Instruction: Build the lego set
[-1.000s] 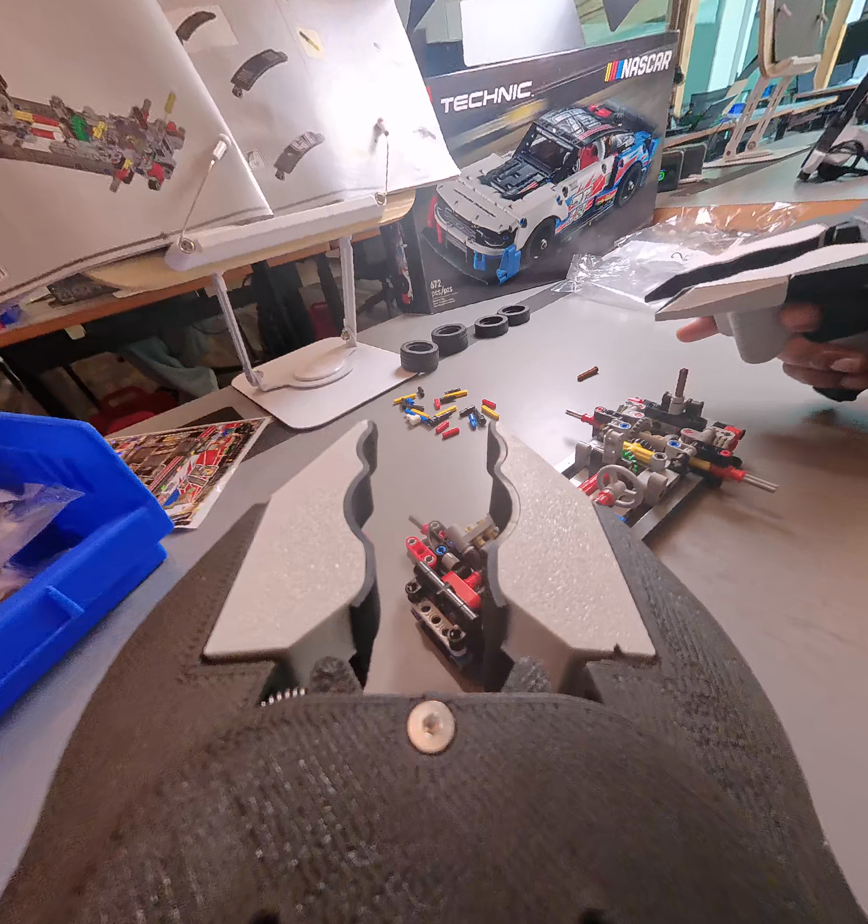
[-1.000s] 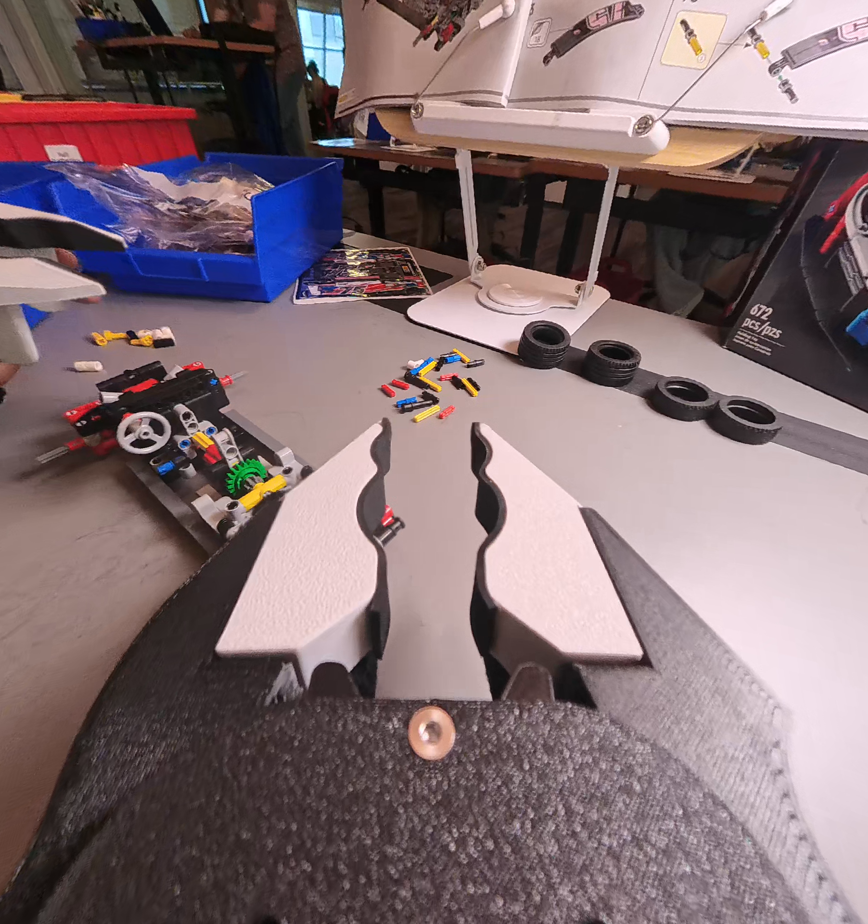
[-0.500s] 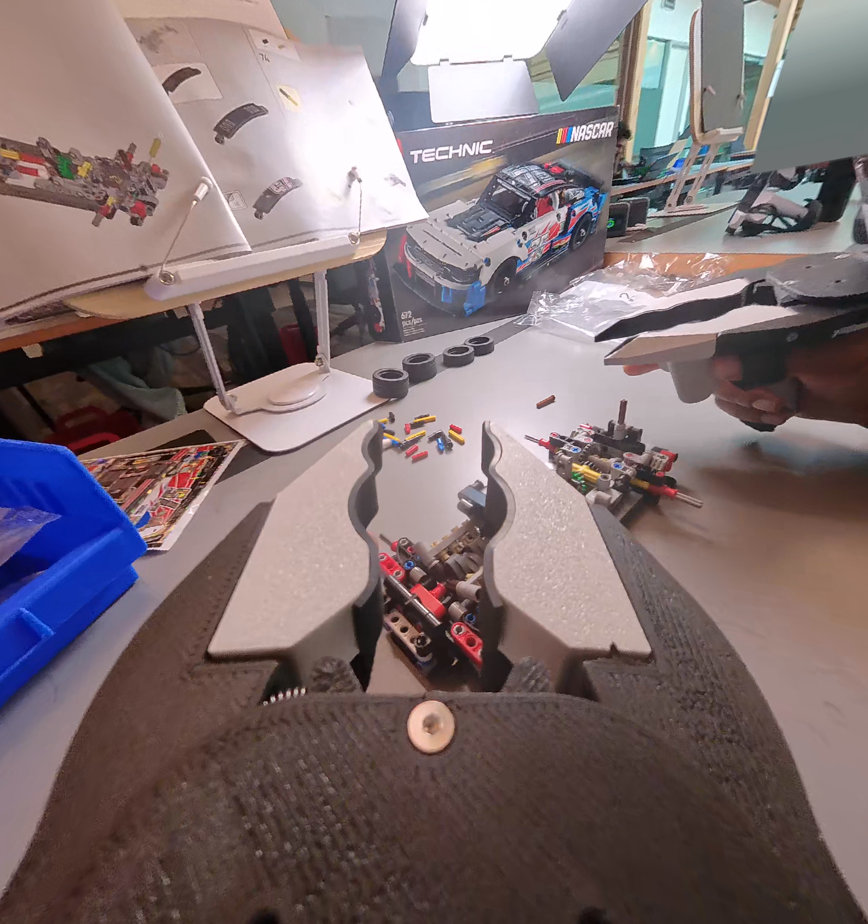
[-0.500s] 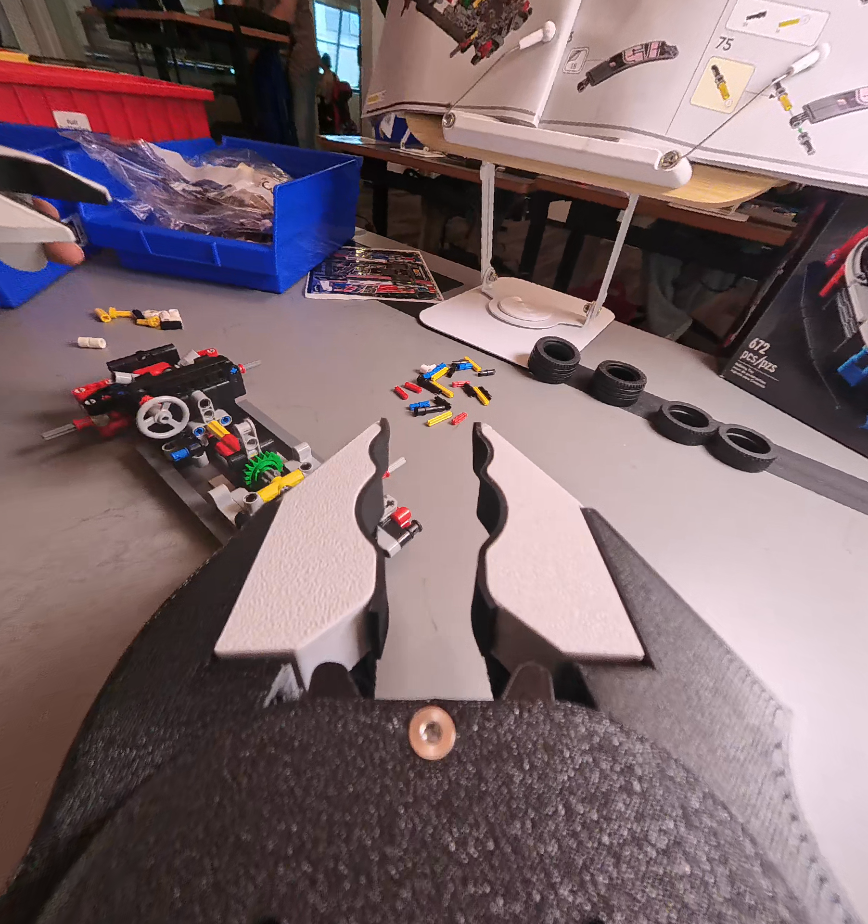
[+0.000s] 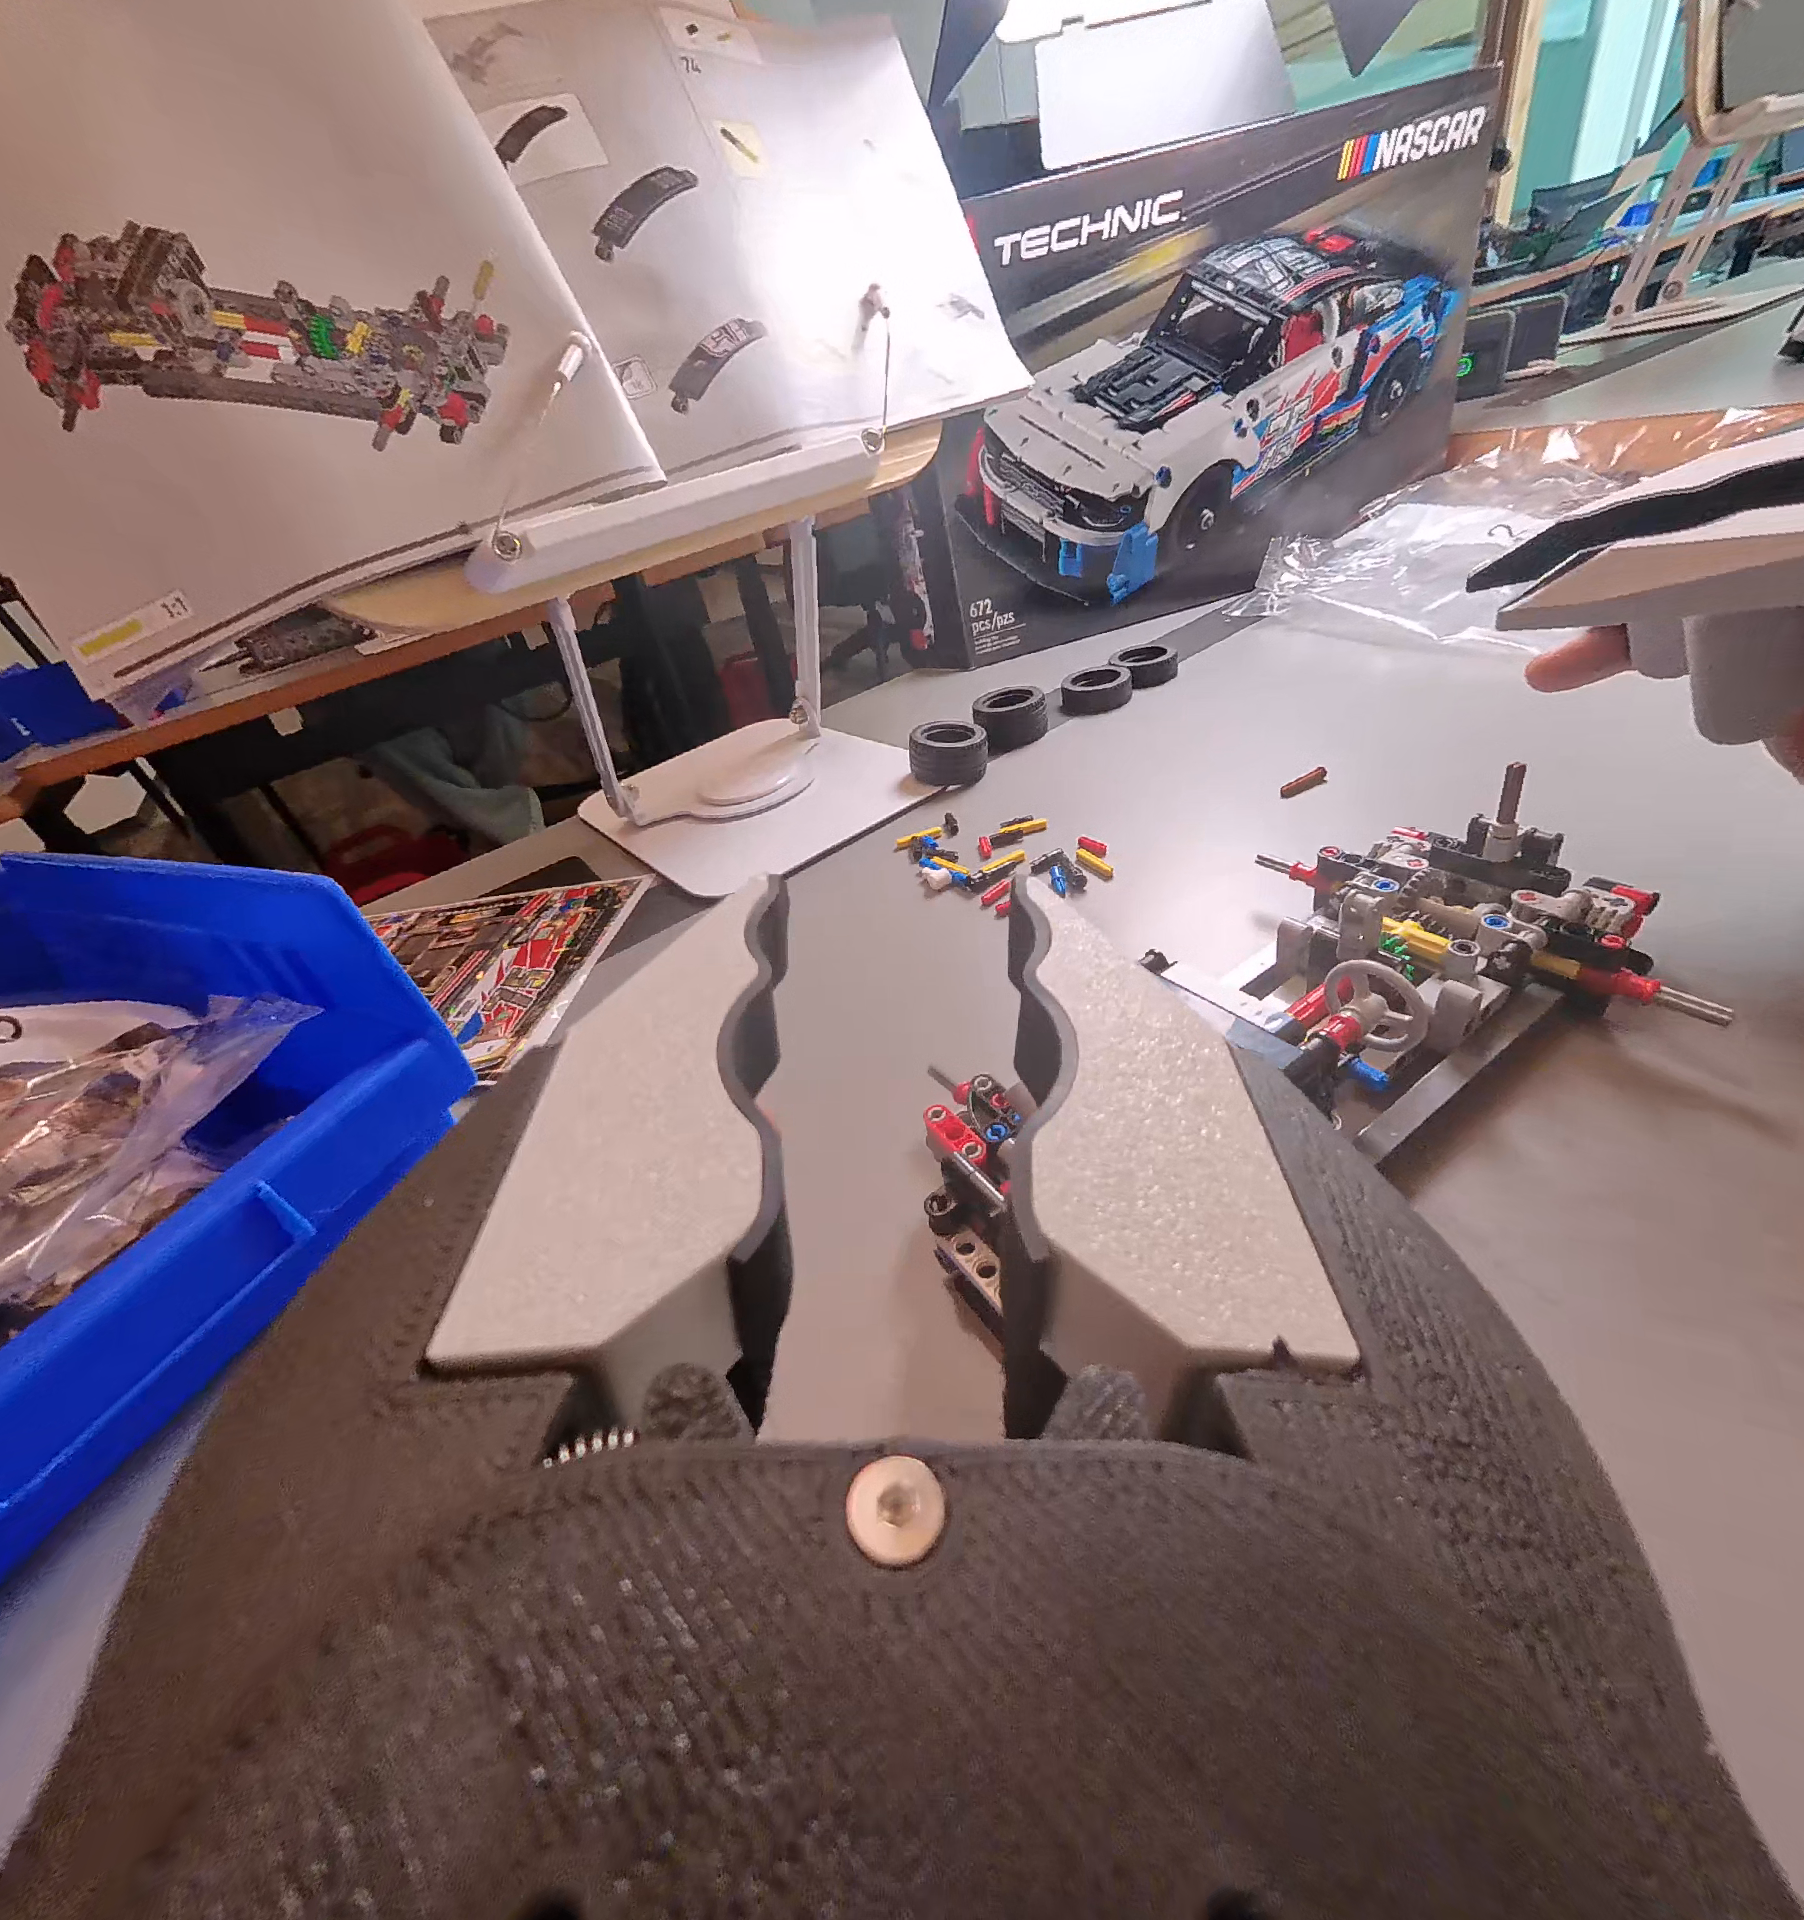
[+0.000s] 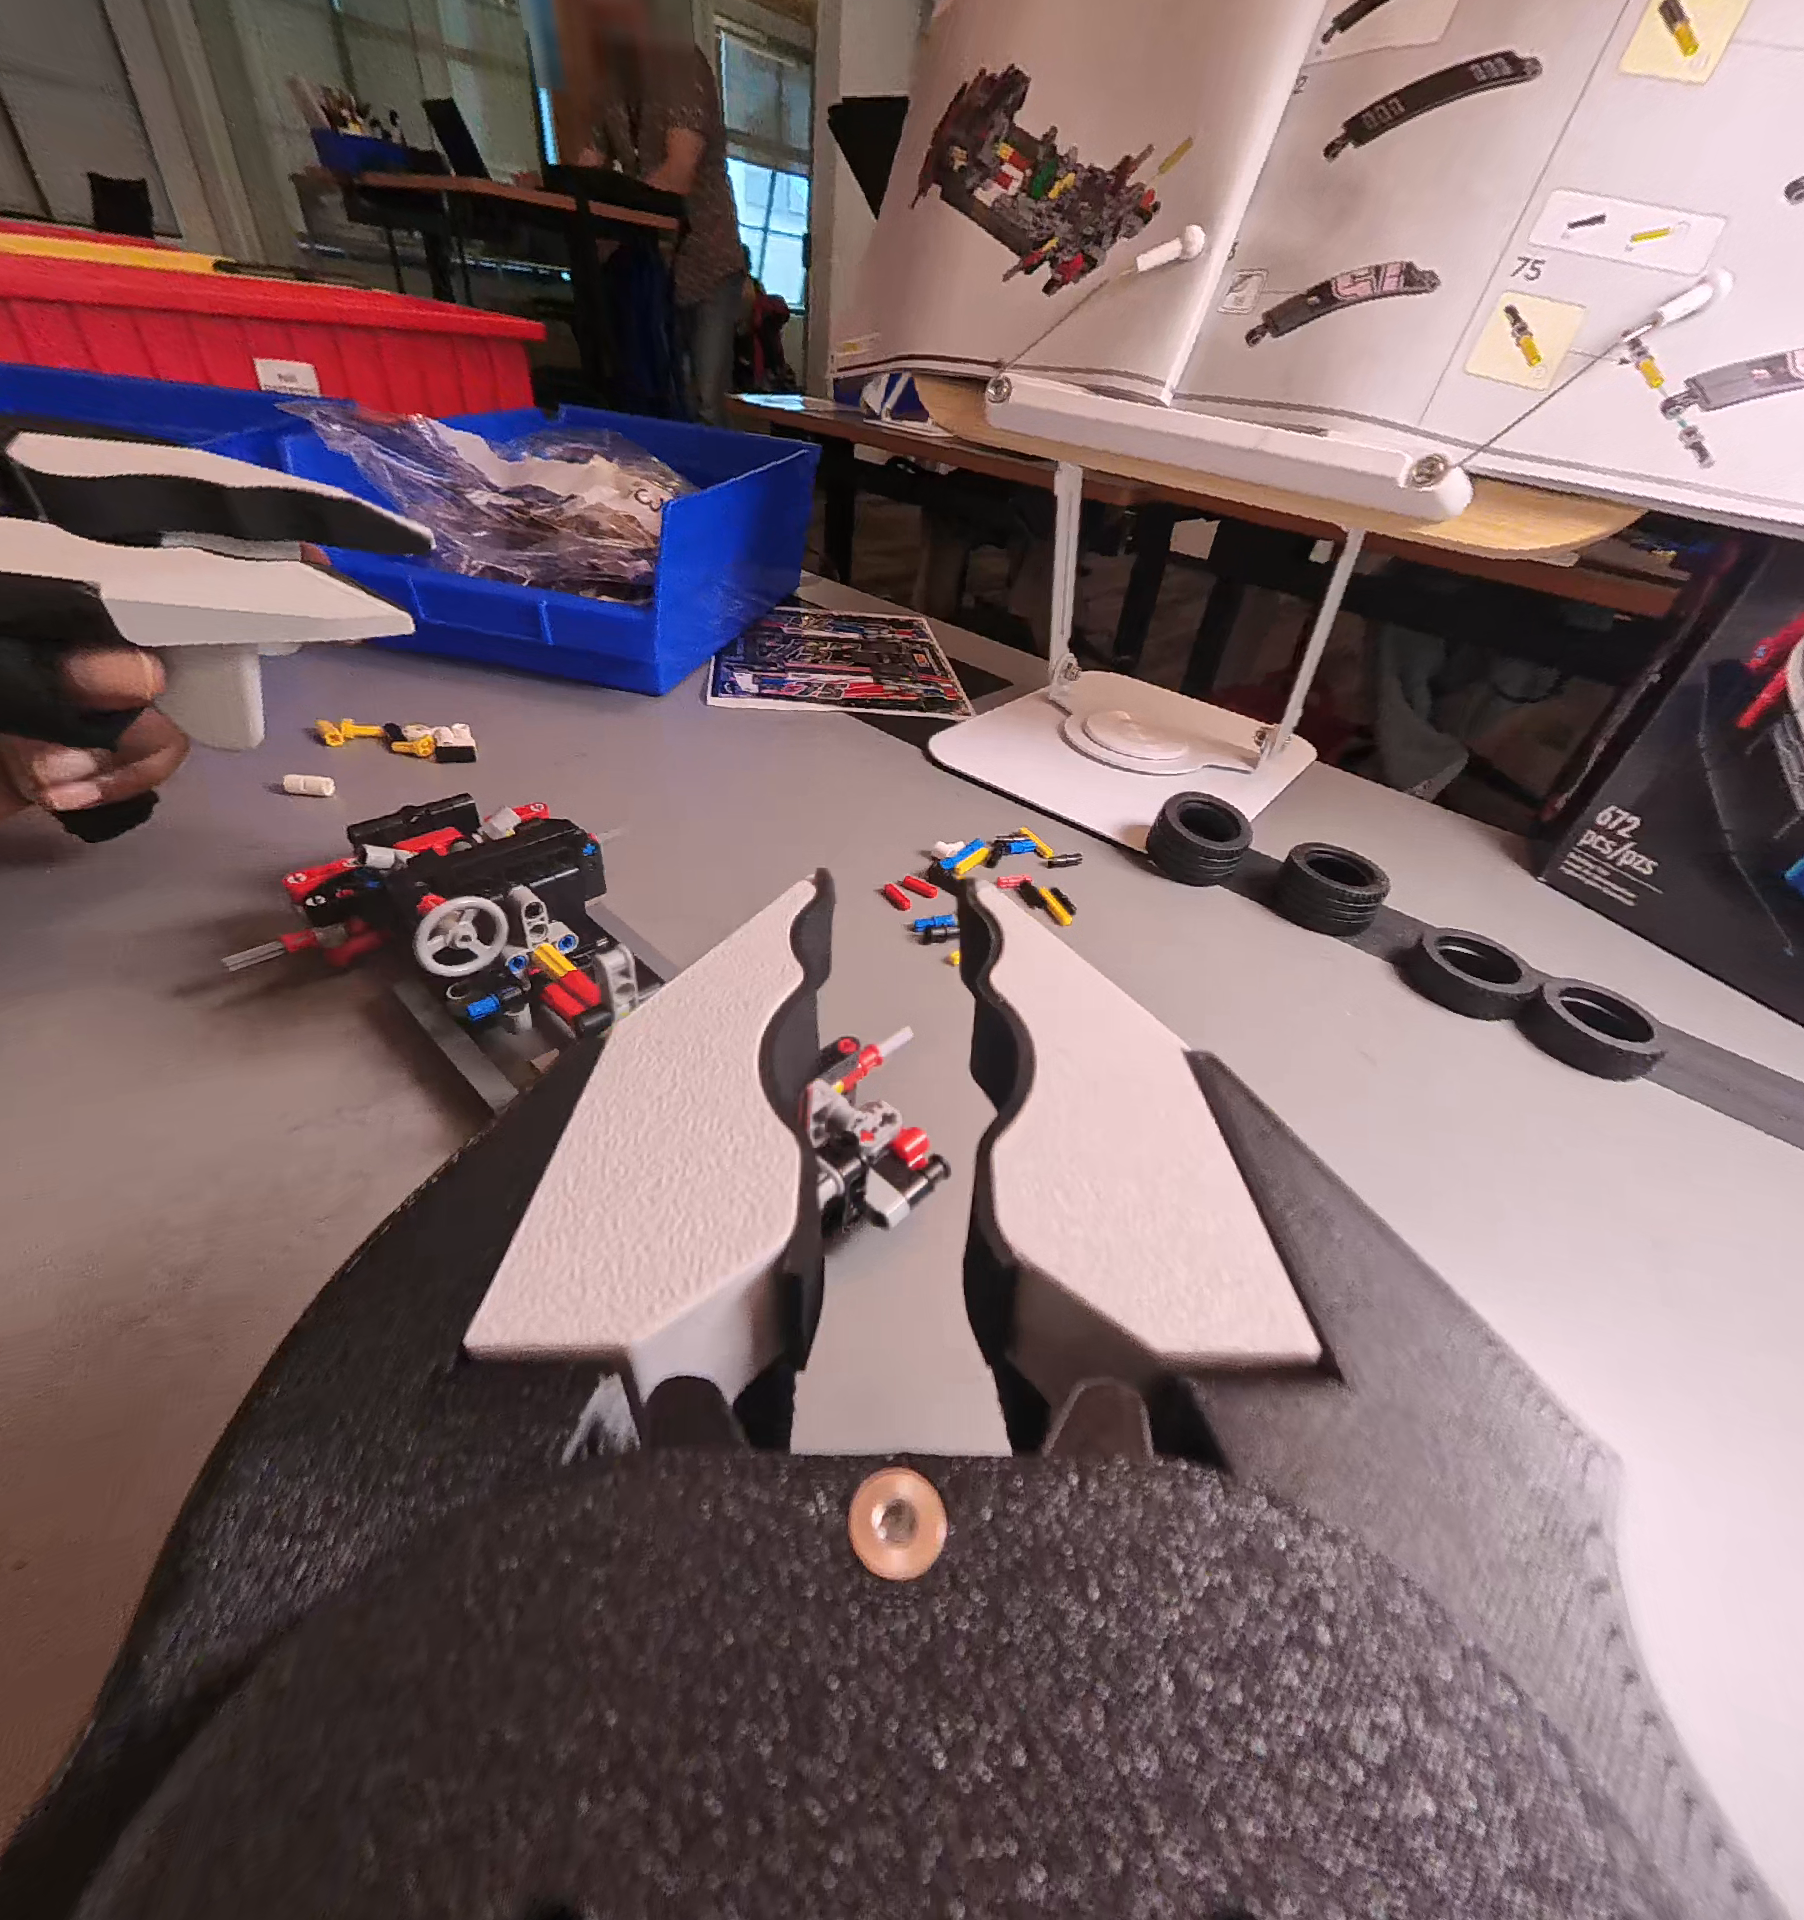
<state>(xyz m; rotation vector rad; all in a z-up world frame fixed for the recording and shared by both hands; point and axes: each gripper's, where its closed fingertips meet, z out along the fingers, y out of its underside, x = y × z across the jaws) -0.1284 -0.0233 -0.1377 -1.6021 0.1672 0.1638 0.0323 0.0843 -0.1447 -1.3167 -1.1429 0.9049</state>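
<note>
You're early on: chassis [image 5: 1438,966] half-built, four tires [image 5: 1043,707] loose, and your left gripper [image 5: 893,914] and right gripper [image 6: 898,904] both gape empty.

Ahead of the rough, grainy plastic left gripper [image 5: 893,914], glossy plastic pins [image 5: 1002,847] lie on the smooth matt counter [image 5: 1500,1299], matt rubber tyres [image 5: 948,752] beyond.

The table [image 5: 1500,1299] is plain grey. At ten o'clock sits a bright blue bin [image 5: 202,1122]; in the right wrist view a red bin [image 6: 233,332] lies behind it. Four tyres [image 5: 1043,707] at twelve o'clock are black. Loose pins [image 5: 1002,852] are yellow, red, blue and black. The chassis [image 5: 1438,945] at two o'clock mixes black, grey, red and yellow.
</note>
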